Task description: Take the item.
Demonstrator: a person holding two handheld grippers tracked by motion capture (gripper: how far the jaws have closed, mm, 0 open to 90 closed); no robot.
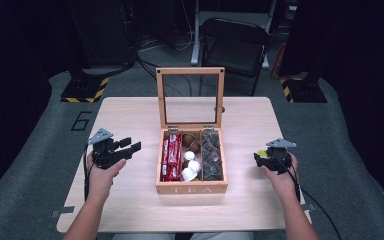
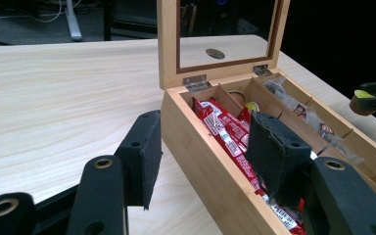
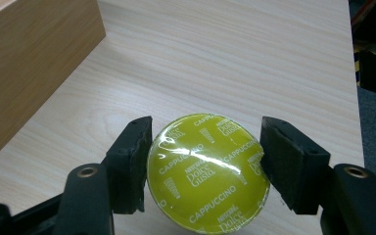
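Observation:
A wooden tea box (image 1: pixel 191 189) stands mid-table with its glass lid (image 1: pixel 190 70) raised. Inside lie red sachets (image 1: pixel 171 156), white capsules (image 1: pixel 191 167) and dark tea bags (image 1: pixel 211 155). My left gripper (image 1: pixel 125 148) hovers open left of the box, with nothing between its jaws. In the left gripper view the left gripper (image 2: pixel 205 147) points at the box's near wall (image 2: pixel 210 166) and the sachets (image 2: pixel 230 137). My right gripper (image 1: pixel 261 157) is right of the box, shut on a yellow cappuccino capsule (image 3: pixel 208 171), foil face toward the camera, just above the table.
The light wooden table (image 1: pixel 130 115) has bare room on both sides of the box. In the right gripper view the box's side wall (image 3: pixel 29 63) rises at upper left and the table edge (image 3: pixel 355 73) runs close on the right. A dark chair (image 1: pixel 235 45) stands behind the table.

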